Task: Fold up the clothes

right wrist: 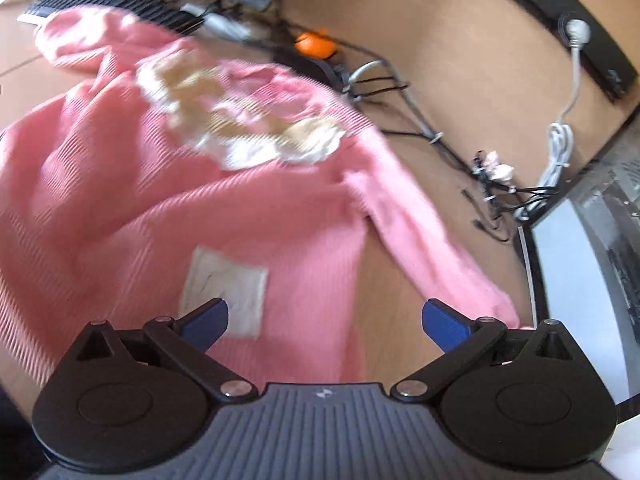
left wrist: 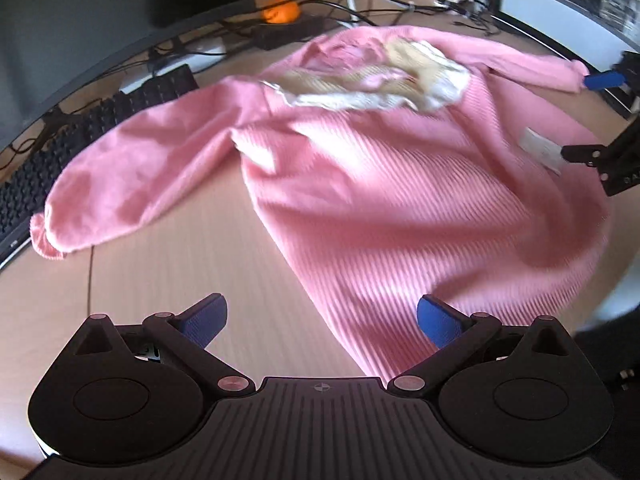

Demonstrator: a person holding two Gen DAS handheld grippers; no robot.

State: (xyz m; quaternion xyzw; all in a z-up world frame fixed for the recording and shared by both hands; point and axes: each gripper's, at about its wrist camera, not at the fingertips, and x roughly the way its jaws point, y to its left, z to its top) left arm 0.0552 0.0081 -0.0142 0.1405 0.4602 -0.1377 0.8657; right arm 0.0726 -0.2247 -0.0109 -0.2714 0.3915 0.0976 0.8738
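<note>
The left gripper (left wrist: 322, 320) and the right gripper (right wrist: 325, 320) are both hovering, fingers spread apart and empty, over the pink ribbed sweater (left wrist: 400, 184) lying on the wooden table (left wrist: 180, 260).

pink ribbed sweater (left wrist: 400, 184) | spread flat on desk | sleeves out | cream collar, white patch

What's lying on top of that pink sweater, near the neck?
A crumpled cream and tan cloth lies on the pink sweater at the collar, and a pale patch sits lower on the body. Whatever lies beneath the sweater on the wooden desk is covered.
</note>
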